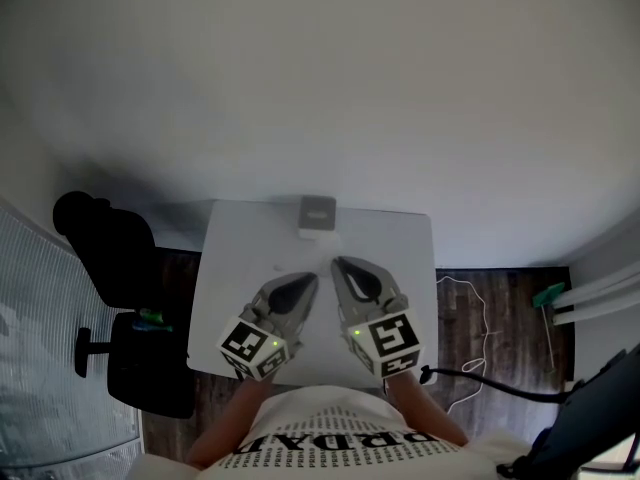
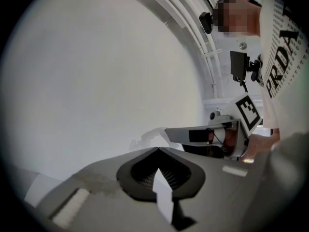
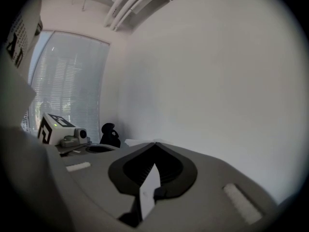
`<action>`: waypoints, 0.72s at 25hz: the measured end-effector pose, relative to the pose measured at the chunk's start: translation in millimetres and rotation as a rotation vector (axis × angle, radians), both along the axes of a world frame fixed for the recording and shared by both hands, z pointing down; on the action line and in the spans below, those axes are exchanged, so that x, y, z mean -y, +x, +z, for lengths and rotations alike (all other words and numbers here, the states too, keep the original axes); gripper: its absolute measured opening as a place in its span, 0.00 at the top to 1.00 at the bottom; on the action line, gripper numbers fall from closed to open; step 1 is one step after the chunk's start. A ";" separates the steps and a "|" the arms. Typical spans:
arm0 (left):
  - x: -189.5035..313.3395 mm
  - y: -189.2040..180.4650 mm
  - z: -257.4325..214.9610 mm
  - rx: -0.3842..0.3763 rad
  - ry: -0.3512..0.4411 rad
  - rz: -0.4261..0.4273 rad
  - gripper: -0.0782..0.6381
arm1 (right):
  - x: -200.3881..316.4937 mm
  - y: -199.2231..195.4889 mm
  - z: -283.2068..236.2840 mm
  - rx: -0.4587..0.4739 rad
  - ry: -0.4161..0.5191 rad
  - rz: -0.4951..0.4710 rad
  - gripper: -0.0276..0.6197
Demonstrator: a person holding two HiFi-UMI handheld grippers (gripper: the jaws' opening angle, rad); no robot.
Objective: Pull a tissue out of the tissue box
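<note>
A grey tissue box [image 1: 317, 213] stands at the far edge of the white table [image 1: 400, 258], with a bit of white tissue [image 1: 320, 235] at its near side. Both grippers hover side by side over the table's near half, short of the box. My left gripper [image 1: 312, 276] is shut with nothing in it, its jaws meeting at the tip [image 2: 158, 149]. A crumpled white tissue [image 2: 147, 138] shows just past that tip. My right gripper [image 1: 338, 261] is also shut and empty [image 3: 155, 143]. Each gripper appears in the other's view: the right one [image 2: 217, 134], the left one [image 3: 60, 129].
A black office chair [image 1: 120, 268] stands left of the table, also seen as the chair [image 3: 108, 134] in the right gripper view. Window blinds [image 3: 63, 81] fill the left wall. Cables [image 1: 480, 378] lie on the wooden floor to the right, near a green object [image 1: 548, 295].
</note>
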State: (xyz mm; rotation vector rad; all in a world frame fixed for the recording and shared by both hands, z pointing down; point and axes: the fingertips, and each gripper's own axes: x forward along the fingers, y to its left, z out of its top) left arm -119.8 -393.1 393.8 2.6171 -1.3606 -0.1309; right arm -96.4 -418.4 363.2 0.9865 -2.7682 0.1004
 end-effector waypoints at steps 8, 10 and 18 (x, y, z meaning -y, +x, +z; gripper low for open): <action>1.8 2.4 4.4 -0.001 -0.008 0.012 0.90 | 4.3 4.2 4.0 0.000 -0.009 0.014 0.94; 1.2 3.7 4.3 -0.001 -0.010 0.013 0.90 | 4.5 4.6 3.1 0.006 -0.013 0.014 0.94; 2.2 5.3 5.6 -0.003 -0.013 0.013 0.90 | 4.8 5.2 6.1 0.001 -0.020 0.011 0.95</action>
